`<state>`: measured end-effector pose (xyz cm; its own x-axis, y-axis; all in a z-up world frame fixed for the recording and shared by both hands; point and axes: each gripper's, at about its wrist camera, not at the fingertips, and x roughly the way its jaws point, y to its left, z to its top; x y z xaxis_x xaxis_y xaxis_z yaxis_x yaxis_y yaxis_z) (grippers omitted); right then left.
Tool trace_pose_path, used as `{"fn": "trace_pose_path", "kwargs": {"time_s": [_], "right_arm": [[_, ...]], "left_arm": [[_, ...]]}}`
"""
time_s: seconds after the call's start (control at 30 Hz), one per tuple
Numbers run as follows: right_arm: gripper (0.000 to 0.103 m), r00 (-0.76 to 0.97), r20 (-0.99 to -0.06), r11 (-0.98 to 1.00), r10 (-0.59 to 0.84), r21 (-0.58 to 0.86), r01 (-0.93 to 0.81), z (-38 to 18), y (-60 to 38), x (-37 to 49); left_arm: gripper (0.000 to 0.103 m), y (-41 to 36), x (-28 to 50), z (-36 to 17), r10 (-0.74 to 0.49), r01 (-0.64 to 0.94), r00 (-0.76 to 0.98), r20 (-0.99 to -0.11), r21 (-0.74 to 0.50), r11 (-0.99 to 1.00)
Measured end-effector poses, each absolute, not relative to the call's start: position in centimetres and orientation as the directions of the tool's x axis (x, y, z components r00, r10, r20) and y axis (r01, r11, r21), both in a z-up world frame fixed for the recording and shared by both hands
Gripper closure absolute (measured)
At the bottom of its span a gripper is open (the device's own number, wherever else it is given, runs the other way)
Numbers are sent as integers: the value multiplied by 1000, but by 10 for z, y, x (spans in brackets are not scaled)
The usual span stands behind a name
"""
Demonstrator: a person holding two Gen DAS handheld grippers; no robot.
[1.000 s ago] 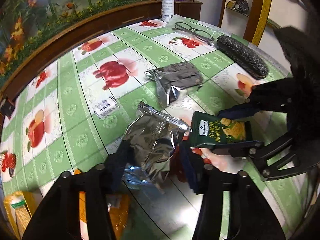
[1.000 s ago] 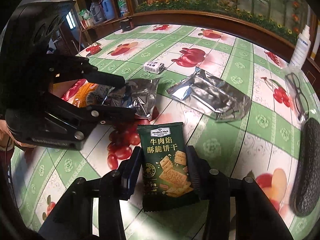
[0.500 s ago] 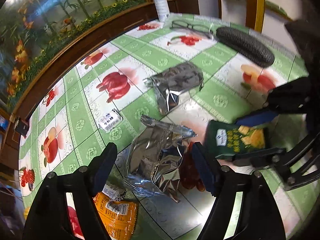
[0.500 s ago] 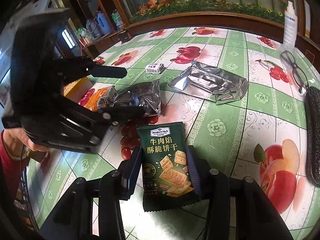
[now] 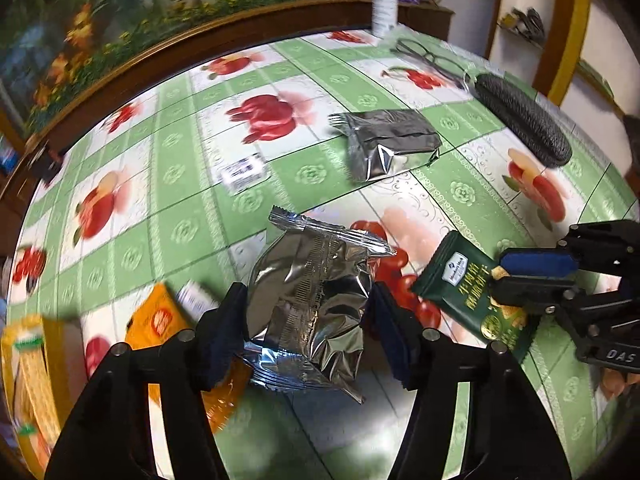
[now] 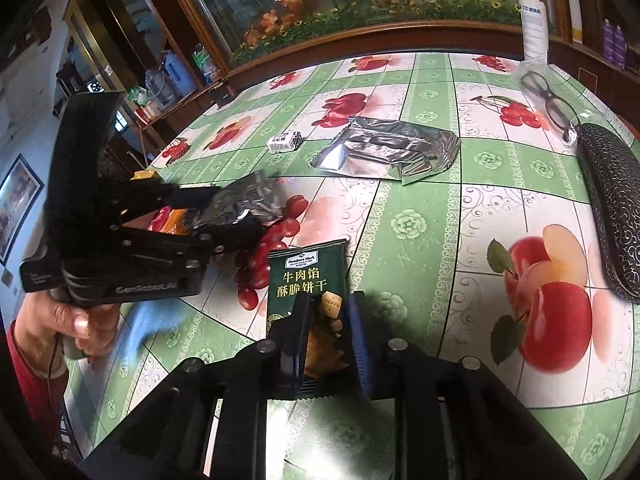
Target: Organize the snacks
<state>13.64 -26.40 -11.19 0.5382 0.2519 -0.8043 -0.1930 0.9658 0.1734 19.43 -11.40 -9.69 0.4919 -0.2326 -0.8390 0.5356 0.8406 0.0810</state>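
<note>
Your right gripper (image 6: 326, 334) is closing on the green cracker packet (image 6: 306, 276), its pads pinching only the lower end; that slick film could slide free or fold over if you lift fast. Your left gripper (image 5: 306, 330) straddles the crinkled silver pouch (image 5: 310, 300), jaws closing but not clearly pressing yet. The puffy foil may squirt sideways onto the orange packet (image 5: 160, 320) beside it, so centre it first. Farther out on the glossy fruit-print tablecloth (image 6: 420, 216) lie a flatter silver pouch (image 6: 390, 152) and a small white box (image 6: 285, 143).
</note>
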Motion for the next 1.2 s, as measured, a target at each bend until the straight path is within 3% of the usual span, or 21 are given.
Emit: {"fn": "trace_pose_path", "kwargs": {"time_s": [0.03,0.1,0.2,0.33,0.37,0.4,0.7,1.2], "right_arm": [[72,540,-805,967,246,166,-193,-111,-261,136],[54,546,-810,972,213,119,-203,-111,-250,133],[45,555,-816,973,160,35,-228,-112,-230,131],[48,581,-814,958,20,-151,-245,-122,-204,132],[56,574,-818,961,31,-134,-243,-122,-204,133],[57,574,-818,964,39,-120,-236,-121,-204,133],[57,637,-758,972,140,-17,-234,-98,-186,102],[58,622,-692,910,366,127,-395,-85,-103,61]], "left_arm": [[42,-108,190,-92,-239,521,502,-831,70,851],[42,-92,176,-79,-256,482,532,-807,41,875],[42,-66,153,-62,-279,423,564,-777,-18,906],[42,-36,122,-52,-276,360,595,-755,-57,931],[42,-31,117,-51,-274,346,599,-752,-65,936],[42,-23,110,-50,-272,328,604,-749,-77,941],[42,14,75,-51,-199,208,666,-719,-78,975],[41,72,38,-50,2,18,738,-675,22,1000]]}}
